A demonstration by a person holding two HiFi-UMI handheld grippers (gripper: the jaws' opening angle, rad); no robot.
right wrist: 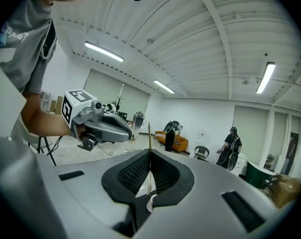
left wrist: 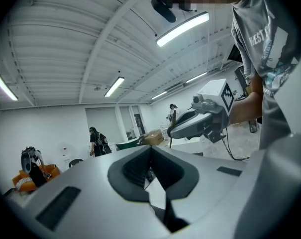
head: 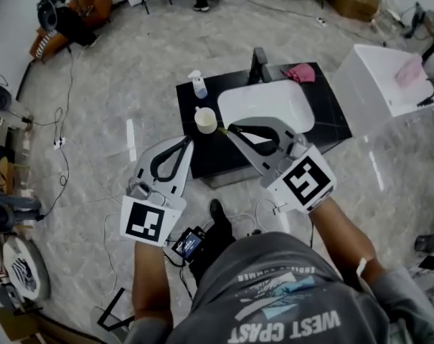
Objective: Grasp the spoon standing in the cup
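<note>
A cream cup (head: 206, 120) stands on the black table (head: 202, 156), left of the white sink (head: 267, 106). My right gripper (head: 232, 129) has its tips just right of the cup. It is shut on a thin pale spoon (right wrist: 149, 138), which runs upright between the ribbed pads; the bowl end (right wrist: 151, 203) hangs below them. The spoon also shows as a thin stick (left wrist: 172, 123) at the right gripper's tip (left wrist: 176, 129) in the left gripper view. My left gripper (head: 187, 144) is shut with nothing in it, near the table's front edge below the cup. Neither gripper view shows the cup.
A spray bottle (head: 198, 84) stands behind the cup. A dark tap (head: 258, 64) and a pink cloth (head: 300, 72) are at the table's back. A white box (head: 389, 84) stands to the right. Cables and gear lie on the floor; people (right wrist: 230, 148) stand far off.
</note>
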